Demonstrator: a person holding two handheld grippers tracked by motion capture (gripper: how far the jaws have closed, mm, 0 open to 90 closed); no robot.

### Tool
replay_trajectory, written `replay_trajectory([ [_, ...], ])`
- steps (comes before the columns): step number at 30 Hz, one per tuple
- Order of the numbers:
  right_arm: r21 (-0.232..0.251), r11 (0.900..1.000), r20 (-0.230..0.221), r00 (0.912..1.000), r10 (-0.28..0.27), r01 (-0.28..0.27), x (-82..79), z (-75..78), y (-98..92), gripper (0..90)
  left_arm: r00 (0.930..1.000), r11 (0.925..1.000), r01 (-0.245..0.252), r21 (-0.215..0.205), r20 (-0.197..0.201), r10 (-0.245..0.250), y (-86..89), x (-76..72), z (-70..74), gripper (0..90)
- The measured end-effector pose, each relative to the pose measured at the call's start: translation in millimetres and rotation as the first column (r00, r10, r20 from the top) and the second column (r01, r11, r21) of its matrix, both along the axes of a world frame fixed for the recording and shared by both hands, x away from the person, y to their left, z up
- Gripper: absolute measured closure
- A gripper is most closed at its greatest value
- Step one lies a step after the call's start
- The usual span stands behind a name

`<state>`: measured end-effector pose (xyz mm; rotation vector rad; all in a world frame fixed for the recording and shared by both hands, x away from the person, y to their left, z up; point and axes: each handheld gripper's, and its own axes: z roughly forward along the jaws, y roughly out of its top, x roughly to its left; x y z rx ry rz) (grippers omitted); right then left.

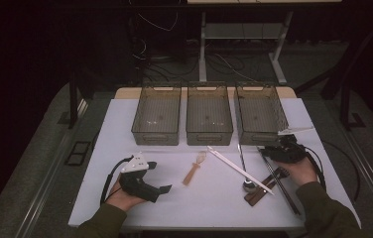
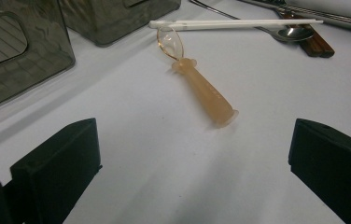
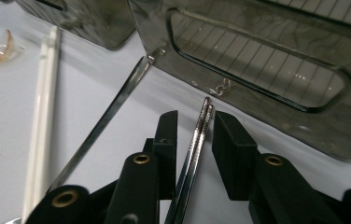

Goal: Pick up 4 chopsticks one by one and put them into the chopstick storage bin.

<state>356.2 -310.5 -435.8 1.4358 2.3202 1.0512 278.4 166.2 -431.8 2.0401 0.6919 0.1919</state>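
A pair of metal chopsticks [image 3: 196,142] lies on the white table [image 1: 214,198], its ridged tips pointing at the right-hand bin [image 3: 276,121]. My right gripper [image 3: 194,123] straddles those tips; the right jaw sits close to them and the left jaw stands off with a gap, so it is open. In the high view the right gripper [image 1: 274,150] is at the far end of the metal chopsticks [image 1: 279,186]. My left gripper [image 2: 194,154] rests wide open on the table, facing an amber plastic spoon [image 2: 201,91] that lies apart from it. The left gripper [image 1: 159,177] holds nothing.
Three smoky plastic bins [image 1: 155,121] [image 1: 209,119] [image 1: 260,116] stand in a row at the back. White chopsticks [image 1: 239,169], a metal spoon [image 1: 248,186] and brown wooden chopsticks [image 1: 264,189] lie between the amber spoon [image 1: 193,171] and the right hand.
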Motion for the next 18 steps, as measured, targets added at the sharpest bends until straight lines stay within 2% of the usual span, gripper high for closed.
replay_trajectory([
  [7,-0.025,1.0,-0.024,0.9997,-0.004,0.003,5.8,-7.2,4.9,74.0,1.0,1.0,0.0,-0.002,0.0,0.0,0.3,0.1,0.0,1.0],
  [18,-0.058,0.998,-0.027,0.9996,0.001,-0.003,5.5,-10.1,9.2,77.4,1.0,1.0,0.003,0.0,-0.002,-0.003,-0.2,0.4,0.0,1.1],
])
